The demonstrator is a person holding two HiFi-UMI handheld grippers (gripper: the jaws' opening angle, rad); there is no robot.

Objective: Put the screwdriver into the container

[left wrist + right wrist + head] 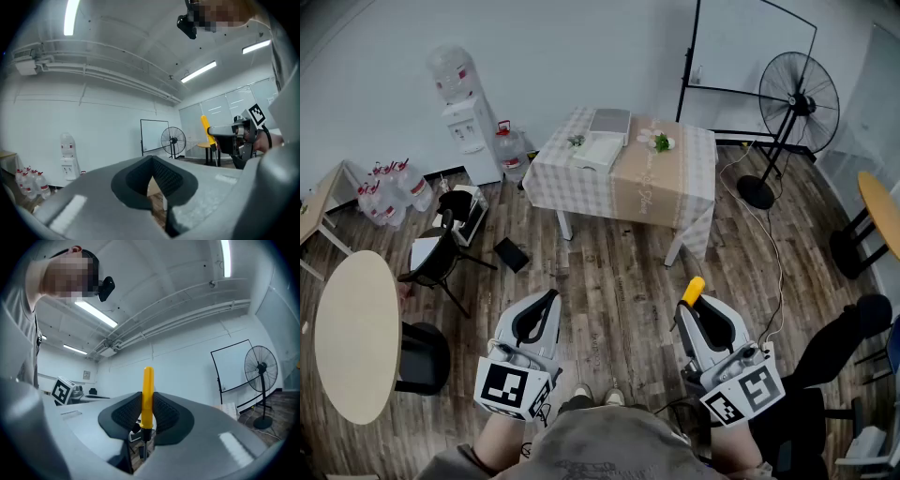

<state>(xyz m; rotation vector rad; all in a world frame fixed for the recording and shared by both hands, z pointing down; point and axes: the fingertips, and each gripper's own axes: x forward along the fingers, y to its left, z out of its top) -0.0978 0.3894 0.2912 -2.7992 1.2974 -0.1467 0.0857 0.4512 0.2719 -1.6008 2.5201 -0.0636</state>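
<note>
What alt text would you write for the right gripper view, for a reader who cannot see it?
The right hand-held gripper is shut on a screwdriver, whose yellow handle points up between the jaws. Behind stand a whiteboard and a fan at the right.

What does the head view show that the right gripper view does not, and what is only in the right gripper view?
Only the head view: the water dispenser, the water bottles beside it and the person's shoes. Only the right gripper view: the ceiling lights and the dark shaft of the screwdriver below the jaws. Both: the right gripper shut on the yellow handle, the fan and the whiteboard.
</note>
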